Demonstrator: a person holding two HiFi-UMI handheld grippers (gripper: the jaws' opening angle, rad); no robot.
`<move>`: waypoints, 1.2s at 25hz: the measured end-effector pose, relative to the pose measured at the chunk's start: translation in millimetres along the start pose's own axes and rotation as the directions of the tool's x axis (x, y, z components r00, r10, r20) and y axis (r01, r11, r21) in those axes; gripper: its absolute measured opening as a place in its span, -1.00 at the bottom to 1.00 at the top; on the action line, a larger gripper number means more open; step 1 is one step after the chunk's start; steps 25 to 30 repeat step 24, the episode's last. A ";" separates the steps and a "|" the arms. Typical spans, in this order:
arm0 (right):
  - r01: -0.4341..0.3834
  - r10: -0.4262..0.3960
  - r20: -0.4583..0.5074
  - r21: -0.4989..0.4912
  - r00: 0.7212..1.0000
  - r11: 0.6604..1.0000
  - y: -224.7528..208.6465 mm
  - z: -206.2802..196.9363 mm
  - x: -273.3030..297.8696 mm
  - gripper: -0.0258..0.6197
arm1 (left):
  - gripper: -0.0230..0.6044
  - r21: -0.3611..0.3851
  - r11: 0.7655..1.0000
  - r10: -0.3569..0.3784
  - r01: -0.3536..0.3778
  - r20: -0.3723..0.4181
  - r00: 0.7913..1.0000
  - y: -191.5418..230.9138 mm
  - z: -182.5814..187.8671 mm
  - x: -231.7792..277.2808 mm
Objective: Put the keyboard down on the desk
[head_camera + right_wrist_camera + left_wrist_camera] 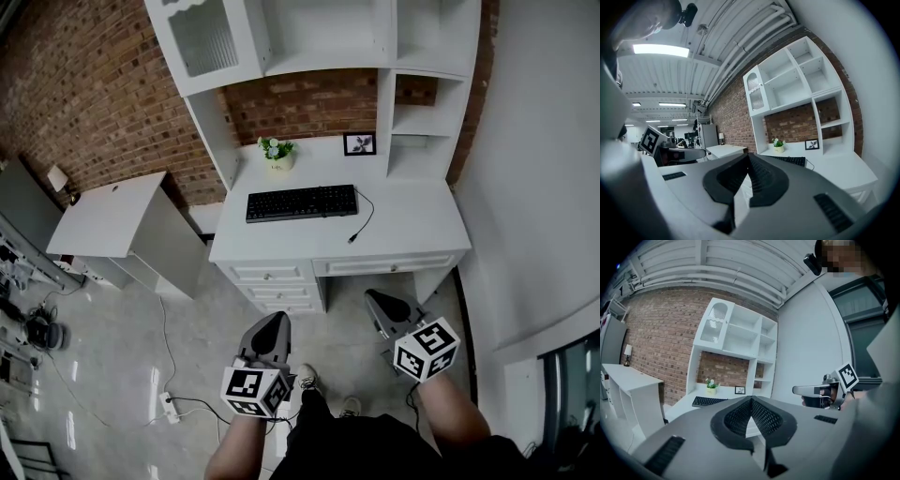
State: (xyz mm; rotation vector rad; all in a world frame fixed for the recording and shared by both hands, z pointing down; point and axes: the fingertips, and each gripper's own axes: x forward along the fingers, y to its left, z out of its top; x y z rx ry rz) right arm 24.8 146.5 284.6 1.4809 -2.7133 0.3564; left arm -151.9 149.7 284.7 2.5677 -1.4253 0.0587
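A black keyboard point(302, 202) lies flat on the white desk point(412, 230), its cable trailing off to the right. It also shows small in the left gripper view, keyboard point(709, 401), and in the right gripper view, keyboard point(790, 160). My left gripper point(273, 327) and right gripper point(379, 305) hang low in front of the desk, over the floor and well short of the keyboard. Both are shut with nothing between the jaws.
A small potted plant point(277, 153) and a framed picture point(359, 143) stand at the back of the desk under white shelves. A white side table point(112, 217) stands to the left. A power strip point(170, 409) and cables lie on the floor. A white wall runs along the right.
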 end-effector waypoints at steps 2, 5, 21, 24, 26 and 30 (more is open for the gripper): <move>-0.002 0.002 0.004 -0.001 1.000 1.000 2.1 1.3 -0.5 -0.87 | -0.87 0.003 1.000 0.002 -0.002 0.007 1.000 1.4 0.3 -1.4; -0.007 0.007 0.006 -0.005 1.000 1.000 6.6 1.4 -1.2 -0.87 | -0.87 -0.001 1.000 0.002 -0.002 0.010 1.000 0.6 -1.2 -4.3; -0.017 0.017 0.020 -0.012 1.000 1.000 17.3 1.2 -8.5 -0.87 | -0.87 0.002 1.000 0.004 -0.004 0.023 1.000 -1.6 -5.3 -17.1; -0.018 0.018 0.019 -0.014 1.000 1.000 17.5 -0.3 -8.8 -0.87 | -0.87 -0.003 1.000 0.002 -0.002 0.017 1.000 -2.8 -7.3 -16.8; -0.018 0.018 0.019 -0.014 1.000 1.000 17.5 -0.3 -8.8 -0.87 | -0.87 -0.003 1.000 0.002 -0.002 0.017 1.000 -2.8 -7.3 -16.8; -0.018 0.018 0.019 -0.014 1.000 1.000 17.5 -0.3 -8.8 -0.87 | -0.87 -0.003 1.000 0.002 -0.002 0.017 1.000 -2.8 -7.3 -16.8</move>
